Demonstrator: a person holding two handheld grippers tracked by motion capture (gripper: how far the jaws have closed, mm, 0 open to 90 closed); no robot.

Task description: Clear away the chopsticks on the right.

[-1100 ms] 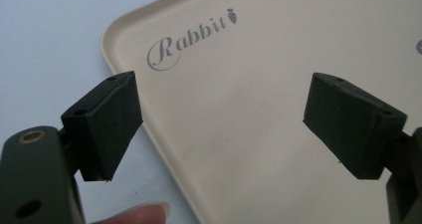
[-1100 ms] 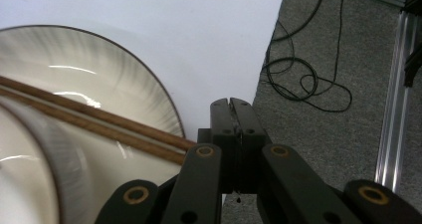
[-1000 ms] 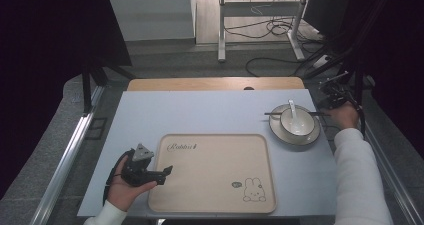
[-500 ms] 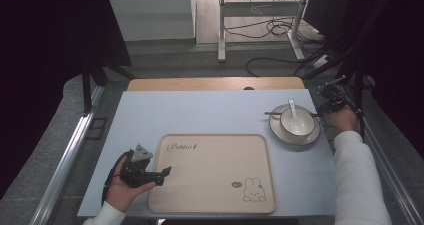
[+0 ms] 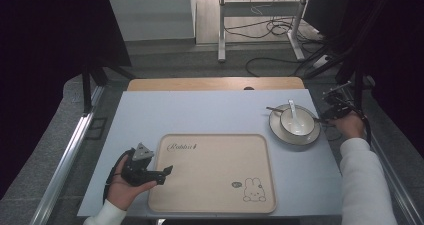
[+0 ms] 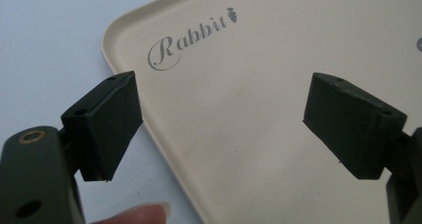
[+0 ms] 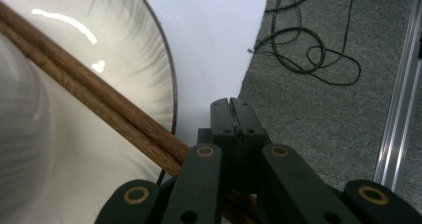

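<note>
Left gripper (image 5: 167,171): nearest to me, held in my left hand (image 5: 125,185) at the near left of the counter (image 5: 200,110); its jaws stand wide apart with nothing between them, their tips over the left edge of the tray.
Tray (image 5: 215,170): beige, flat on the counter in front of me, "Rabbit" lettering (image 6: 191,40) near its far left corner, a small rabbit drawing near its near right corner; I see nothing lying on it.
Right gripper (image 7: 232,115): farther off at the right edge of the counter, in my right hand (image 5: 348,125); in its own view I see the jaws pressed together, tips out past the plate's rim.
Chopsticks (image 7: 94,97): a brown wooden pair lying across the plate and bowl; their near end runs under the right gripper's linkage, and I cannot tell whether the jaws pinch them.
Plate (image 5: 277,130): pale with a dark rim, at the far right of the counter, well apart from the tray.
Bowl (image 5: 300,126): white, sitting on the plate.
Spoon (image 5: 293,110): white, resting in the bowl with its handle pointing away from me.
</note>
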